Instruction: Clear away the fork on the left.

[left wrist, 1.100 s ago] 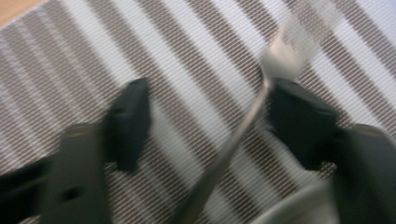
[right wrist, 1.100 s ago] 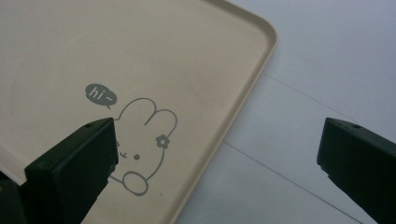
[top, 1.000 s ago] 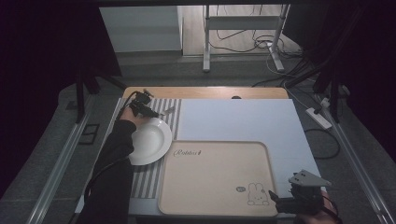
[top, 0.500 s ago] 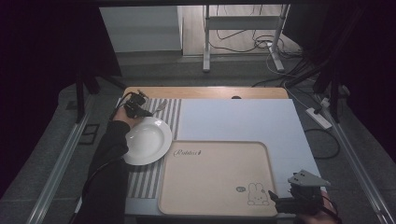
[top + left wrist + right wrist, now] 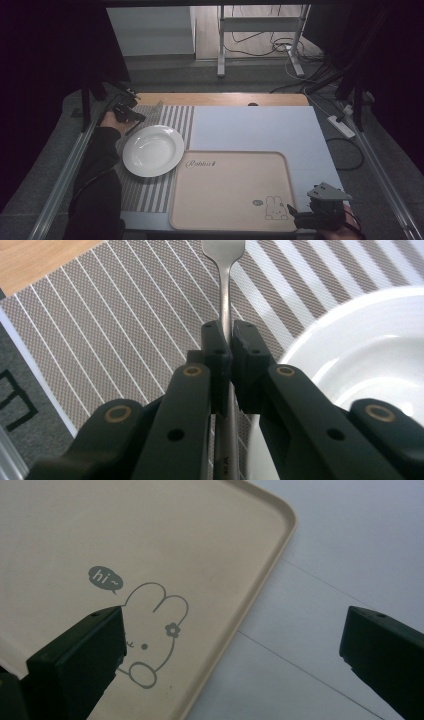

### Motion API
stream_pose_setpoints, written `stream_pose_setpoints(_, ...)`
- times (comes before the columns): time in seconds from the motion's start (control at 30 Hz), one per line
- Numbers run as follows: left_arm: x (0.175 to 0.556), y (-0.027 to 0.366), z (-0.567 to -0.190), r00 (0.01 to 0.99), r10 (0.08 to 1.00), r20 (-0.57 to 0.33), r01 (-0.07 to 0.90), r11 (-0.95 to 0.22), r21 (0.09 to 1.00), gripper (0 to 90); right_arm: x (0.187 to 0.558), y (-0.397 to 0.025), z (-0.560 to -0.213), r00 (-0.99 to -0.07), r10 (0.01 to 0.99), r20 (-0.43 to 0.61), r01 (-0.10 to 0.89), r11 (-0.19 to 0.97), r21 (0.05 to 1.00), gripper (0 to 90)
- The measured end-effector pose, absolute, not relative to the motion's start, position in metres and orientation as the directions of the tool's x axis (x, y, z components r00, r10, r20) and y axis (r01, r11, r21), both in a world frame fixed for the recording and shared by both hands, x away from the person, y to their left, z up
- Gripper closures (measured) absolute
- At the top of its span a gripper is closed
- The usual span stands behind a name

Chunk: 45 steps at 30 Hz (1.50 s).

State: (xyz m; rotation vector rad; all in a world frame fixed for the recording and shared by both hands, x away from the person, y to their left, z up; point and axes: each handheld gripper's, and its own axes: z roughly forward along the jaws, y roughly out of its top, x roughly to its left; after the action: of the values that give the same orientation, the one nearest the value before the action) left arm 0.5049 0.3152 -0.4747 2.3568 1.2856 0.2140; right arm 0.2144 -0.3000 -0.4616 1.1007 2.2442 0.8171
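The left gripper (image 5: 229,347) clamps a fork (image 5: 223,285) on the striped mat (image 5: 125,305) near the desk's far left corner, beside the white plate (image 5: 370,345), while the right gripper (image 5: 232,650) gapes wide over the tray's (image 5: 150,535) near right corner.

I am working in what looks like a lab recording space: dark curtains around a wooden table (image 5: 220,98), bare metal stand legs (image 5: 220,45), loose cables (image 5: 250,50) and a white power strip (image 5: 341,126) on grey carpet.
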Motion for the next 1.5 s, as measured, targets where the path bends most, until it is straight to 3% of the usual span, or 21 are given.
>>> stream_pose_setpoints(0.9, 0.425, 0.265, -0.466, 0.644, 0.742, -0.186, 0.707, -0.484, 0.516, 84.9, 0.214, -0.302, -0.461, -0.535, 0.829, -0.164, 0.520, 0.476, 0.710, 0.0)
stream_pose_setpoints(1.5, 0.373, 0.230, -0.474, 0.682, 0.708, -0.185, 0.683, -0.526, 0.507, 84.8, 0.212, -0.301, -0.460, -0.538, 0.823, -0.180, 0.504, 0.486, 0.714, 0.0)
